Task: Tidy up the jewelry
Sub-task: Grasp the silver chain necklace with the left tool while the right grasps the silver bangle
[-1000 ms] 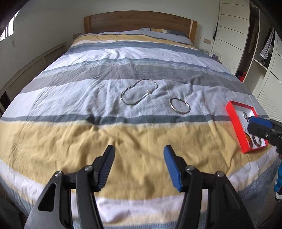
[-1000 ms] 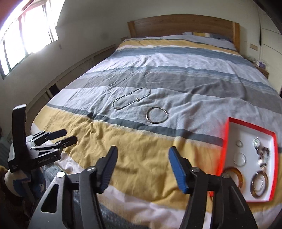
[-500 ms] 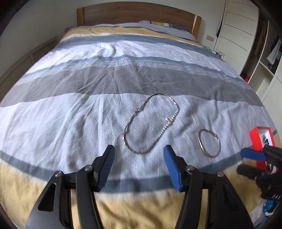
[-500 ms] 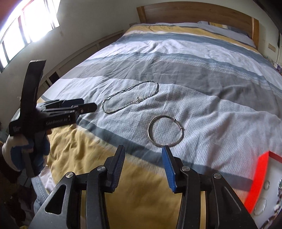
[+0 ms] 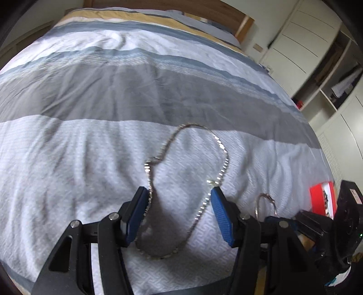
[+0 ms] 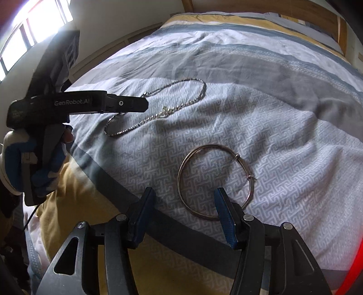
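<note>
The left gripper (image 5: pixel 179 215) hangs wide over the silver chain necklace (image 5: pixel 223 158) on the bed's striped duvet (image 5: pixel 79 147); the right gripper (image 6: pixel 182 215), its fingers just reopening with nothing gripped, straddles the silver bangle's (image 6: pixel 181 170) near rim; a red tray (image 5: pixel 322 199) lies beyond.

1. The necklace (image 5: pixel 188 186) lies looped on the bedspread (image 5: pixel 90 158), left of the bangle (image 6: pixel 215 181).
2. The tray (image 5: pixel 322 199) sits on the bedspread, right of the bangle.
3. The headboard (image 6: pixel 306 15) stands behind, at the bed's far end.
4. The wardrobe (image 5: pixel 301 40) stands right of the bed.
</note>
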The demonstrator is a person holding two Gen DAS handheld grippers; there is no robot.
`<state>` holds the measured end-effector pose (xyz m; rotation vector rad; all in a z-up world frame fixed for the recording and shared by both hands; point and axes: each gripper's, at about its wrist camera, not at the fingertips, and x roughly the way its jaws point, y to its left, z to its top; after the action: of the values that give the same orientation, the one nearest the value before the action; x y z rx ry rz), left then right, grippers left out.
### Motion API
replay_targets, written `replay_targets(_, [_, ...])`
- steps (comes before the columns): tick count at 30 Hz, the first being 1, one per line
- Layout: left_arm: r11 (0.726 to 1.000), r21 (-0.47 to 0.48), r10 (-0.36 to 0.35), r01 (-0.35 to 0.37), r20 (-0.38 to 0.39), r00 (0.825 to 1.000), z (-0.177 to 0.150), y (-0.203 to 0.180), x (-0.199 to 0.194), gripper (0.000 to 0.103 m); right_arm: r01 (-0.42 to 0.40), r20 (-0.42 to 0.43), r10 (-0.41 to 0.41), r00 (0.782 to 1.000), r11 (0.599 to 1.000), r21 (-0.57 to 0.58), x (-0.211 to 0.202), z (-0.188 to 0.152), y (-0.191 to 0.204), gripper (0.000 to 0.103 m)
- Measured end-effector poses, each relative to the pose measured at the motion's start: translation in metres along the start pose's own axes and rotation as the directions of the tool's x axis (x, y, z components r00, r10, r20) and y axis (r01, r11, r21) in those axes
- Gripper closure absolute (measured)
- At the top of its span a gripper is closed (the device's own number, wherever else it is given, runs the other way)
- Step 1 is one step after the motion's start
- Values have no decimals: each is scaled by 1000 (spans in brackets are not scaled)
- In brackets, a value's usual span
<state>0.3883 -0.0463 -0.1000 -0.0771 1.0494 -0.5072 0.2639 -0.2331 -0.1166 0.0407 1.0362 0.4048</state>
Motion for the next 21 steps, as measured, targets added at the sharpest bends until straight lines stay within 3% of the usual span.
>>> replay_targets(4, [997, 71, -11, 13, -30, 1000, -8, -16, 11, 47, -4, 12, 4, 1000, 1000, 13, 3, -3, 0, 51])
replay_targets(8, [988, 143, 68, -62, -36, 997, -15, -32, 20, 48, -3, 11, 3, 1000, 1000, 26, 1, -7, -1, 80])
replay_targets(10, [983, 152, 110, -105, -29, 993, -17, -37, 20, 59, -2, 6, 1, 1000, 1000, 31, 0, -10, 0, 88])
replay_targets(12, [987, 118, 114, -110, -33, 993, -18, -34, 17, 92, -5, 4, 4, 1000, 999, 38, -3, -13, 4, 95])
replay_targets(13, [990, 95, 104, -101, -34, 994, -20, -31, 14, 97, -7, 5, 7, 1000, 999, 43, -6, -16, 5, 98])
replay_targets(21, [991, 65, 115, -116, 8, 993, -53, -44, -31, 101, -72, 71, 64, 995, 990, 118, -40, -41, 14, 99])
